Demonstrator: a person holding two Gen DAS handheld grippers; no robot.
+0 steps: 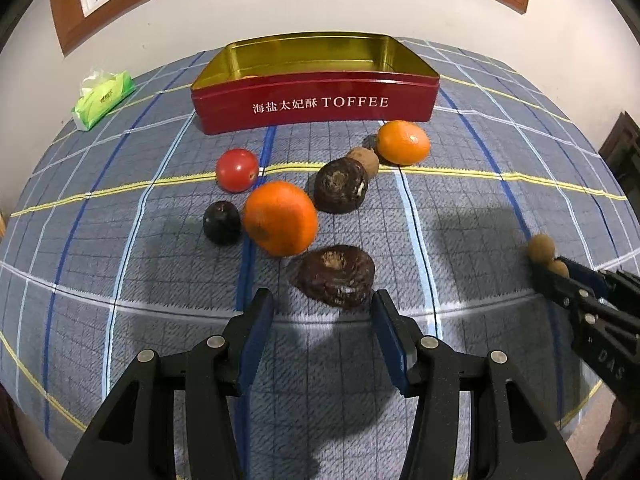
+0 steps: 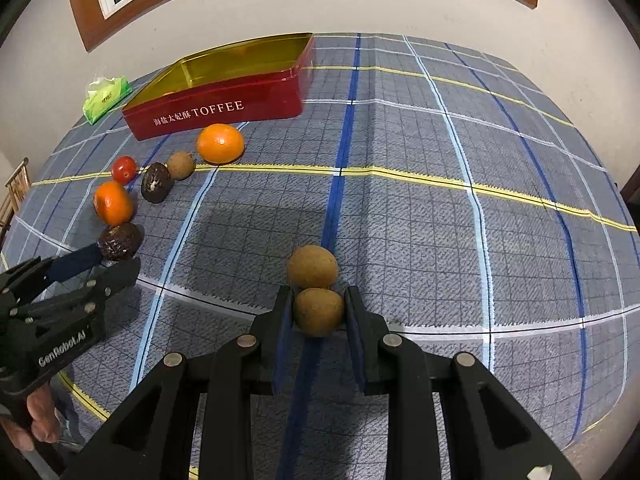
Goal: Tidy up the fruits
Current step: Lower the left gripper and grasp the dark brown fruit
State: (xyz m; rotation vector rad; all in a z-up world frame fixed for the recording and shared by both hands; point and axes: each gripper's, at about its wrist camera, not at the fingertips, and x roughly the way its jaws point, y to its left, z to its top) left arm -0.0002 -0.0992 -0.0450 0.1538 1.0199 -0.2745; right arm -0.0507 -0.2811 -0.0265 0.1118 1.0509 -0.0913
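Note:
My left gripper (image 1: 323,304) is open, its fingers on either side of a dark brown wrinkled fruit (image 1: 336,277) lying on the cloth. Beyond it lie a large orange (image 1: 280,218), a dark plum (image 1: 221,222), a red tomato (image 1: 237,169), a second dark brown fruit (image 1: 340,185), a small brown fruit (image 1: 366,160) and another orange (image 1: 403,142). My right gripper (image 2: 317,300) is shut on a tan round fruit (image 2: 319,311); a second tan fruit (image 2: 313,266) lies just ahead, touching it. The red TOFFEE tin (image 1: 316,102) stands open at the back; it also shows in the right wrist view (image 2: 216,112).
A green tissue pack (image 1: 102,98) lies left of the tin. The plaid blue cloth (image 2: 440,200) covers the table up to the wall. The right gripper shows at the right edge of the left wrist view (image 1: 560,276); the left gripper shows at the left of the right wrist view (image 2: 100,264).

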